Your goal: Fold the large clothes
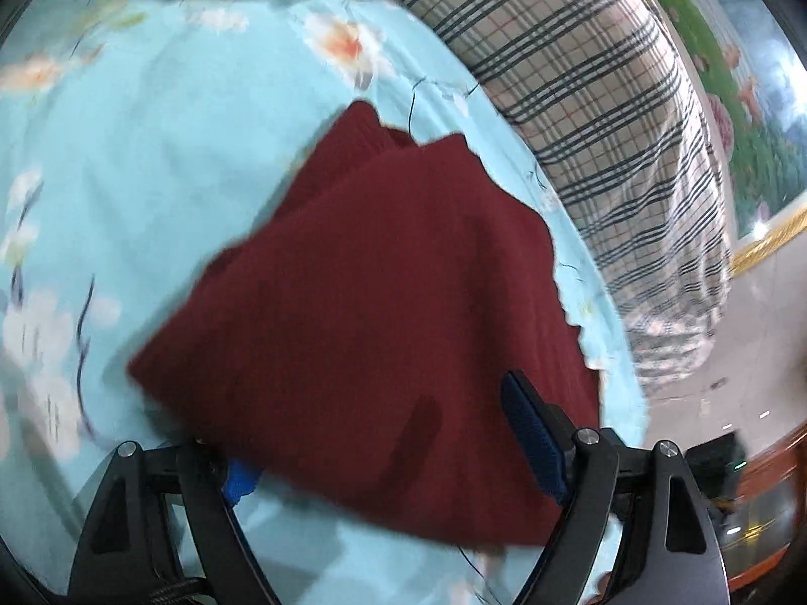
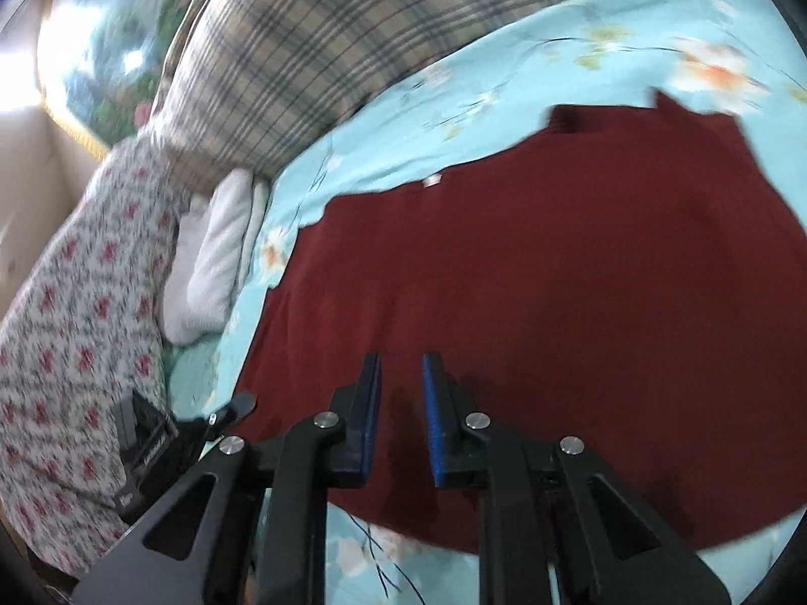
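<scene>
Lying on a pale blue flowered bedsheet (image 1: 151,161) is a dark red garment (image 1: 373,292), already folded down into a compact, roughly four-sided bundle with layered edges showing at its far corner. A plaid pillow (image 1: 580,75) sits beyond it at the head of the bed, and a white rolled cloth (image 2: 217,262) rests beside a flower-print fabric (image 2: 75,327) at the bed's edge. From the left wrist view, the left gripper (image 1: 398,454) is spread wide, its two fingers standing on either side of the garment's near edge; the cloth covers part of one blue pad, and nothing appears pinched. From the right wrist view, the right gripper (image 2: 401,418) hovers just over the near part of the garment (image 2: 555,277) with a narrow gap between its blue pads (image 2: 434,418); no cloth sits in that gap, so it looks released rather than clamped. Both pictures are blurred, suggesting movement. The fold seems well advanced, probably between folds or near the last one. A sensible next move would be to close each gripper on a near corner or edge, catching every layer, then lift and carry it over evenly so the bundle stays square instead of sliding apart.
</scene>
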A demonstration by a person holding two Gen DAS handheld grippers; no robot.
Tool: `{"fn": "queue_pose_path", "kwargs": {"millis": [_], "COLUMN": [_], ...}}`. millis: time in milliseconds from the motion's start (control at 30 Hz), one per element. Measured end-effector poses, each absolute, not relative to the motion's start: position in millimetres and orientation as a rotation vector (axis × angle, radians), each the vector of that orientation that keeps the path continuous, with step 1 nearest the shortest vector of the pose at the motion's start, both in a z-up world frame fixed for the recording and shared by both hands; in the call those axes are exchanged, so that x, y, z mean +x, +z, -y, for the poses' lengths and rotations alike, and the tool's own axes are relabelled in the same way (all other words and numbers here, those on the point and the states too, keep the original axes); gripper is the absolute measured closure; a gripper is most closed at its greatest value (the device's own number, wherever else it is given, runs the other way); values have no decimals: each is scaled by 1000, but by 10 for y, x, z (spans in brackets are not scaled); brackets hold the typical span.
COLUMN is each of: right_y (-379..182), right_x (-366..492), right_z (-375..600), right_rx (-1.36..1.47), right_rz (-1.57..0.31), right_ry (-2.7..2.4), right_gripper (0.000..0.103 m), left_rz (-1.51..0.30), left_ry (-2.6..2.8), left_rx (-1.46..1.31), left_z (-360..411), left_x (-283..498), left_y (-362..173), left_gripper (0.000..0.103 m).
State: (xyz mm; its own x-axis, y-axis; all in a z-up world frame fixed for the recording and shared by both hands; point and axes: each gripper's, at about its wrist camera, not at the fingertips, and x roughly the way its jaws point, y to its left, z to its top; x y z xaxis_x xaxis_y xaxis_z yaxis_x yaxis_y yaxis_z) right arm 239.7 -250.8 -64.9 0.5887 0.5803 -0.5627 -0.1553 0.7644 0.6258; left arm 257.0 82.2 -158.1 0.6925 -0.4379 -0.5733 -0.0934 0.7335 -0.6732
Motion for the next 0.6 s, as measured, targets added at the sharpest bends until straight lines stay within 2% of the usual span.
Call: {"fn": "queue_pose_path", "kwargs": {"millis": [100,167,267,333,600], "right_y": [-705,-785,-920,-954,-1047], "right_x": [2584,2674,2752,2775,2856], "right_z": [2318,2246,2207,2204,2343], "right_rx": [516,483,453,429,546], "right_rz": [-879,-917,-959,-962,-1013], "right_ry": [464,458,461,471,528], "right_gripper": [90,90,100,102,103], "left_rz": [-794,-804,-813,-807,-687], "left_ry": [-169,-168,-214,-228,-468], "left_rx": [-692,-697,-776,-786,-635], "left_z": [-796,-844,-980,-996,-355], "left_x": [2662,2708,2752,2749,2621], "left_y": [-1568,-1599,-1660,-1611,-733], "left_gripper": [39,68,85,89,92]}}
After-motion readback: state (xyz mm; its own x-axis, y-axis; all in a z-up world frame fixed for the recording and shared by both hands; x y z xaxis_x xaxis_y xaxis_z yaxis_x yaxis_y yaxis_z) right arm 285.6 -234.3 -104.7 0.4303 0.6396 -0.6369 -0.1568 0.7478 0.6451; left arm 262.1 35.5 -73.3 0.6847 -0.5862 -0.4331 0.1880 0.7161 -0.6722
